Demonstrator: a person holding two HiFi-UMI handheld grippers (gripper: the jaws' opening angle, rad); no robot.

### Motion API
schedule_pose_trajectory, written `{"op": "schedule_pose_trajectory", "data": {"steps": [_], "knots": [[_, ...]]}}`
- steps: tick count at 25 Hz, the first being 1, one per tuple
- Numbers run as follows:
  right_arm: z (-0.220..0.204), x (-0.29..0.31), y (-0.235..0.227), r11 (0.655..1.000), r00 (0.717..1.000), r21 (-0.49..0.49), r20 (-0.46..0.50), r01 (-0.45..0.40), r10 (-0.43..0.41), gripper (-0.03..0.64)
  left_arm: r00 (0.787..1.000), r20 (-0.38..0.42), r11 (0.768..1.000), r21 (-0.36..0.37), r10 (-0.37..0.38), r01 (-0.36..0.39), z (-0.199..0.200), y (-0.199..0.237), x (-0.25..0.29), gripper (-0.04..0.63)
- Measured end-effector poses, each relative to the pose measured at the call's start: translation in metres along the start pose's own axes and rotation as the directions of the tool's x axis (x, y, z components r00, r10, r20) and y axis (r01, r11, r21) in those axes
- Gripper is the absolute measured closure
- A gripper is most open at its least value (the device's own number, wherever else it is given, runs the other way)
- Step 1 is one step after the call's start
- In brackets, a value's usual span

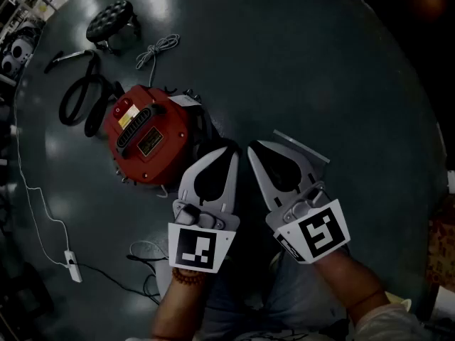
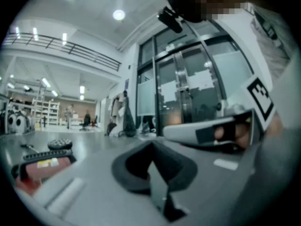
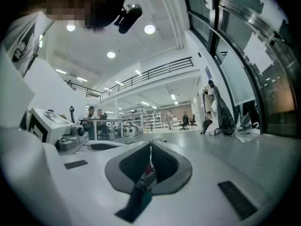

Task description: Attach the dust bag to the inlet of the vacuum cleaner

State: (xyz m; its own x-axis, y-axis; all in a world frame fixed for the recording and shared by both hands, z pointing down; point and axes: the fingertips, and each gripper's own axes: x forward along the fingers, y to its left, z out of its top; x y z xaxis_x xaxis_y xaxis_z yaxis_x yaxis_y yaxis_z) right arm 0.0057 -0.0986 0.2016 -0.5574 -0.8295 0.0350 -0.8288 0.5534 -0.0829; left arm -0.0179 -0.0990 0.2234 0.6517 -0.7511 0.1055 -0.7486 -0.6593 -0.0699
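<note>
The red vacuum cleaner (image 1: 146, 135) lies on the dark floor at the left, with a black handle and a yellow label on top. In the left gripper view it shows low at the left (image 2: 41, 166). A pale flat sheet (image 1: 307, 148) lies on the floor partly under my right gripper; I cannot tell if it is the dust bag. My left gripper (image 1: 232, 150) is shut and empty, just right of the vacuum cleaner. My right gripper (image 1: 251, 148) is shut and empty beside it, tips almost together. Both are held level in the air (image 2: 151, 146) (image 3: 150, 147).
A black hose (image 1: 79, 99) coils left of the vacuum cleaner. A black stool (image 1: 111, 20) and a white cord (image 1: 156, 48) lie beyond it. A white cable with a power strip (image 1: 72, 266) runs along the left. Glass doors (image 2: 188, 93) stand ahead.
</note>
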Motion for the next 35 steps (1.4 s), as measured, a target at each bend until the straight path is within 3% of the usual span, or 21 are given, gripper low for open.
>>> {"op": "schedule_pose_trajectory", "data": {"steps": [3,8,11,13,15,17,21,25,29,31,35], "knots": [[-0.002,-0.014,-0.008,0.999,0.999,-0.033,-0.032,-0.036,0.035,0.604,0.997,-0.040,0.996,0.069,-0.060,0.062,0.003,-0.015,0.009,0.591],[-0.019,-0.036,-0.029,0.997,0.993,-0.051,-0.107,-0.051,0.045,0.603,0.977,-0.077,0.978,0.053,-0.199,0.204,0.000,-0.045,0.029,0.540],[-0.031,-0.052,-0.048,0.999,0.991,-0.040,-0.135,-0.025,0.019,0.603,0.949,-0.122,0.951,0.079,-0.289,0.300,-0.011,-0.070,0.044,0.537],[-0.042,-0.063,-0.065,1.000,0.989,-0.028,-0.148,-0.001,-0.003,0.603,0.916,-0.179,0.917,0.120,-0.358,0.382,-0.026,-0.090,0.056,0.534],[-0.058,-0.078,-0.081,1.000,0.985,-0.014,-0.173,0.022,-0.024,0.597,0.869,-0.253,0.864,0.175,-0.424,0.472,-0.044,-0.111,0.067,0.522],[-0.077,-0.091,-0.097,0.999,0.979,-0.012,-0.202,0.036,-0.038,0.553,0.810,-0.332,0.810,0.184,-0.483,0.558,-0.065,-0.130,0.076,0.506],[-0.123,-0.116,-0.122,0.998,0.956,-0.015,-0.287,0.058,-0.060,0.525,0.648,-0.489,0.677,0.147,-0.584,0.721,-0.118,-0.172,0.090,0.460],[-0.184,-0.143,-0.137,0.999,0.927,-0.018,-0.372,0.035,-0.039,0.523,0.503,-0.631,0.528,0.170,-0.590,0.832,-0.182,-0.203,0.096,0.459],[-0.247,-0.163,-0.146,1.000,0.886,-0.001,-0.463,0.017,-0.015,0.523,0.365,-0.735,0.420,0.120,-0.572,0.900,-0.248,-0.223,0.096,0.451],[-0.277,-0.173,-0.147,1.000,0.860,0.012,-0.510,-0.002,0.007,0.523,0.309,-0.771,0.377,0.097,-0.556,0.921,-0.278,-0.232,0.097,0.444],[-0.337,-0.186,-0.145,0.998,0.798,0.047,-0.599,-0.044,0.063,0.523,0.227,-0.834,0.300,0.078,-0.503,0.951,-0.334,-0.241,0.104,0.431]]}}
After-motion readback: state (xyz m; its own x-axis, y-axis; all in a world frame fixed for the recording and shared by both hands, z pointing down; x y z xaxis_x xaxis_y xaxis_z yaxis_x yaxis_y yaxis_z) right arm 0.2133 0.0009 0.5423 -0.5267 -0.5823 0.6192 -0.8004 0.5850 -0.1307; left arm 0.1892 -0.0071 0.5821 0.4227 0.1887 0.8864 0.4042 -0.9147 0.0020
